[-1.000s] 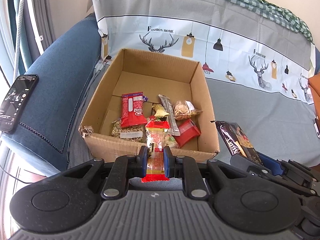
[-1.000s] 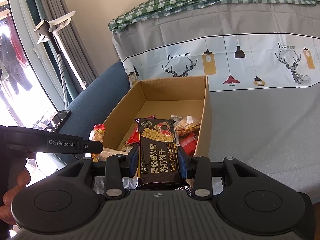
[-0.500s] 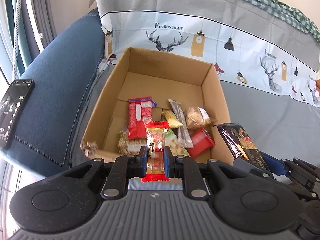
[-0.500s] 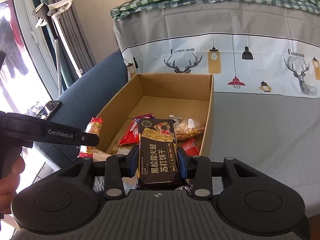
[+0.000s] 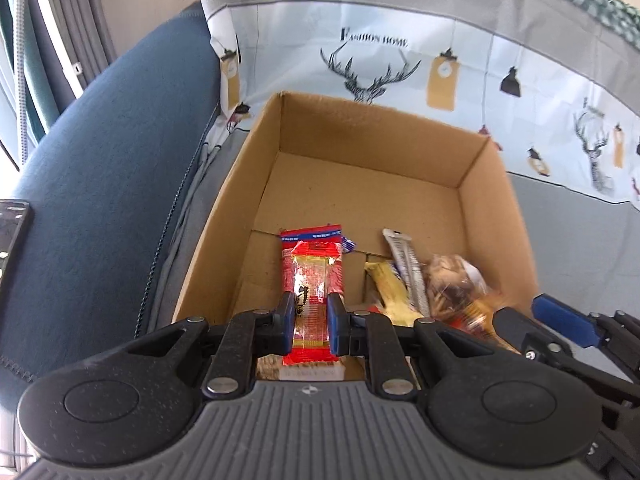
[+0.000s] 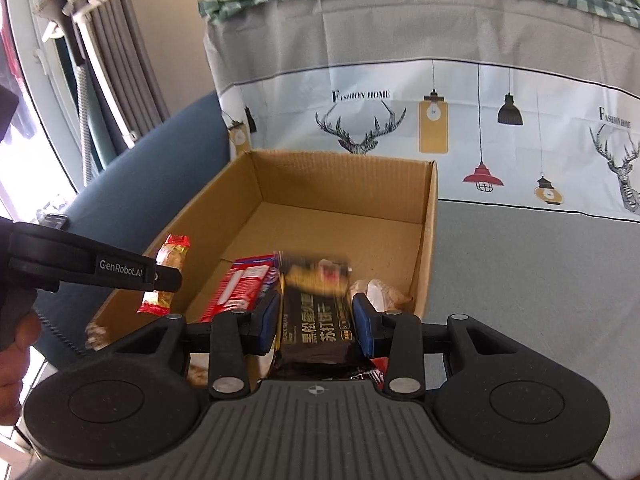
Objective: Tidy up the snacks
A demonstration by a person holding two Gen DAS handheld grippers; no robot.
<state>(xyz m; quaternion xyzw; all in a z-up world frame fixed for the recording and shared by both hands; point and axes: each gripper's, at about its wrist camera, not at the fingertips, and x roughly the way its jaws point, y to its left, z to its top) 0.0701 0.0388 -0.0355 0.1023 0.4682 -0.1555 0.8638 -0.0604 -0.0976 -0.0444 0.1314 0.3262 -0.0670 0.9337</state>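
Both grippers are clamped on snacks above the open cardboard box (image 5: pixel 496 216). Pinched between the blue pads of the left gripper (image 5: pixel 311 320) is a slim red and clear snack packet (image 5: pixel 314 300), held lengthwise along the fingers with its far end out over the box interior and its near end poking back under the jaws. Seen from the right wrist camera, that same packet hangs above the box's left wall, gripped by the black tool marked GenRobot.AI.

Closing on the long edges of a black cracker pack (image 6: pixel 316 328), printed with gold Chinese lettering, is the right gripper (image 6: pixel 316 320); the pack's far end is blurred and sits over the near right part of the box. The jaws stand only as wide as the pack itself.

Inside the box, toward its near end, lie a flat red wrapper (image 5: pixel 310 240) directly below the left gripper's packet, a yellow bar (image 5: pixel 386 290), a silver stick pack (image 5: pixel 406 264) just beside it, and a clear bag of brown nuts or biscuits (image 5: pixel 452 280) against the right wall. The far half of the box floor is bare cardboard.

The box rests on a grey sofa cover (image 6: pixel 540 264) printed with deer heads, lamps and "Fashion Home". A dark blue armrest (image 5: pixel 104 168) runs along the box's left side, and a phone (image 5: pixel 10 236) lies on it at the view's edge.
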